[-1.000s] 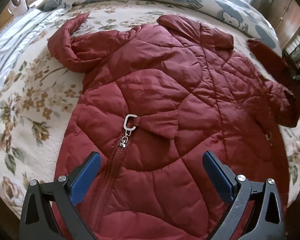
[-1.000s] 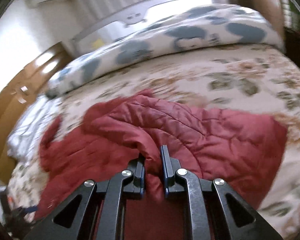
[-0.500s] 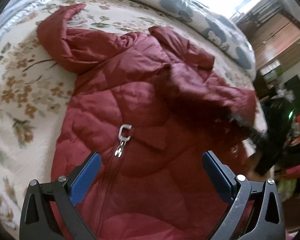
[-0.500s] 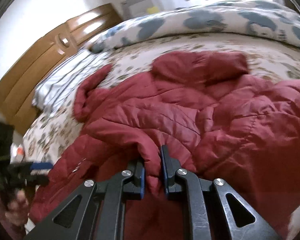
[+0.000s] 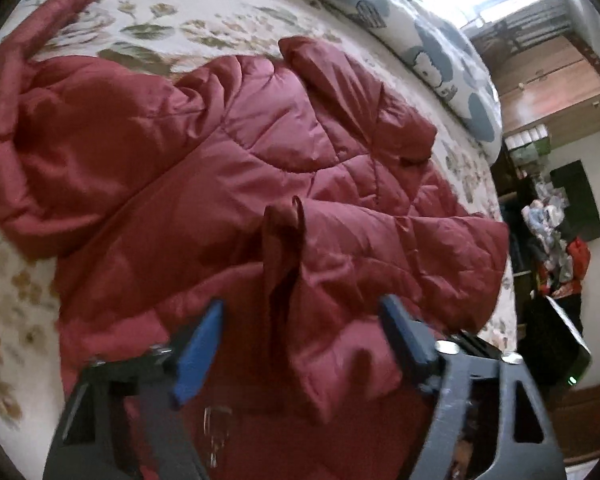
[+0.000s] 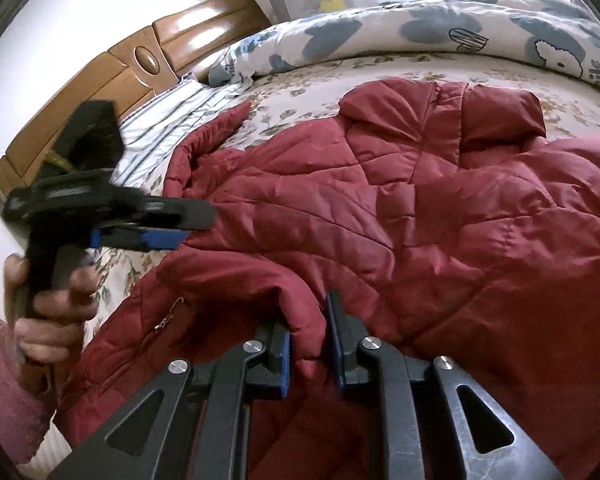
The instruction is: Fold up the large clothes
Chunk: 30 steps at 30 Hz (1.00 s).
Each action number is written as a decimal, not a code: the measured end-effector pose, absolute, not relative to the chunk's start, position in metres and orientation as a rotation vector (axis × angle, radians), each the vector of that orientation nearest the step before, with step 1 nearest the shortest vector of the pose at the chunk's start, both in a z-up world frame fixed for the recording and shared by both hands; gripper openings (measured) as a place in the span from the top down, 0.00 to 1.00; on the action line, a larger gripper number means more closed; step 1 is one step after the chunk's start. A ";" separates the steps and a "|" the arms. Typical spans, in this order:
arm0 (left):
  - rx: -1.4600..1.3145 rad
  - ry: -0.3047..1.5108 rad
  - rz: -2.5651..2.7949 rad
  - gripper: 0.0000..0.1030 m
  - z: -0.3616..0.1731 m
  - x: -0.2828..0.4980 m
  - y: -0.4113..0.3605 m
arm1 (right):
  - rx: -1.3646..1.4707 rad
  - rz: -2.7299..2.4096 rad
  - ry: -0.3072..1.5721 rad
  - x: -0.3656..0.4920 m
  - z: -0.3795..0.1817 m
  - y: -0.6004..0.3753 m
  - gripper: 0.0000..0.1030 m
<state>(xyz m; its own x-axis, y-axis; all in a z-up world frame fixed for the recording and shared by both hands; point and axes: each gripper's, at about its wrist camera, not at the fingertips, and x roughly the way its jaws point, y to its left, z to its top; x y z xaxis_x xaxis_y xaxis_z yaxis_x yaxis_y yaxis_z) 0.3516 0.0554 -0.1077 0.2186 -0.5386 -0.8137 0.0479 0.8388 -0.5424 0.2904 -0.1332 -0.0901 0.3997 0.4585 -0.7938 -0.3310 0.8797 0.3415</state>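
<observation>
One bed [image 6: 380, 70] carries everything, its floral sheet bare around a red quilted jacket [image 5: 204, 168] that lies spread across the middle, collar toward the rolled duvet [image 6: 440, 36] along the far side. Laid flat like this, the jacket gives a broad panel to fold onto, which looks like the reason for working on the mattress. Its left sleeve [image 5: 24, 80] is flung outward onto the sheet, not yet folded. The other sleeve [image 5: 400, 248] is doubled in over the chest, and its cuff [image 6: 304, 320] sits clamped between the jaws of the right gripper [image 6: 306, 344], pinched at the end so the whole sleeve can be laid across in one piece; I judge this sleeve fold is nearly placed. The left gripper [image 5: 300, 340] hovers low over the front panel with its jaws spread wide and nothing between them, seemingly ready to pin or smooth the cloth. Seen from the right wrist, the left hand [image 6: 48, 312] grips its handle beside the bed's edge. A zipper pull [image 6: 168, 314] lies on the lower front. No containers show, only blurred clutter beyond the bed
</observation>
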 end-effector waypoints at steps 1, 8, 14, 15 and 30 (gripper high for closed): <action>-0.437 1.305 -0.423 0.57 -0.110 0.355 0.052 | 0.137 0.501 1.048 0.290 -0.090 -0.133 0.81; -0.339 1.229 -0.403 0.87 -0.095 0.352 0.036 | 0.150 0.495 1.057 0.278 -0.082 -0.141 0.50; -0.173 1.116 -0.258 0.87 -0.077 0.337 0.043 | 0.201 0.346 0.956 0.261 -0.051 -0.194 0.47; -0.172 1.113 -0.261 0.87 -0.079 0.337 0.043 | 0.186 0.275 0.925 0.261 -0.044 -0.209 0.47; -0.026 0.975 -0.107 0.76 -0.047 0.300 0.037 | 0.139 0.005 1.060 0.310 -0.101 -0.259 0.39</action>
<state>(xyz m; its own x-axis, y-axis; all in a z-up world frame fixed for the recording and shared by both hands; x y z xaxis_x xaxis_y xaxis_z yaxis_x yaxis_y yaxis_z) 0.3003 0.0373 -0.0473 0.5568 -0.1020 -0.8244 0.0786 0.9945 -0.0699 0.3101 -0.2589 -0.1010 0.4893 0.0708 -0.8692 0.0627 0.9913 0.1160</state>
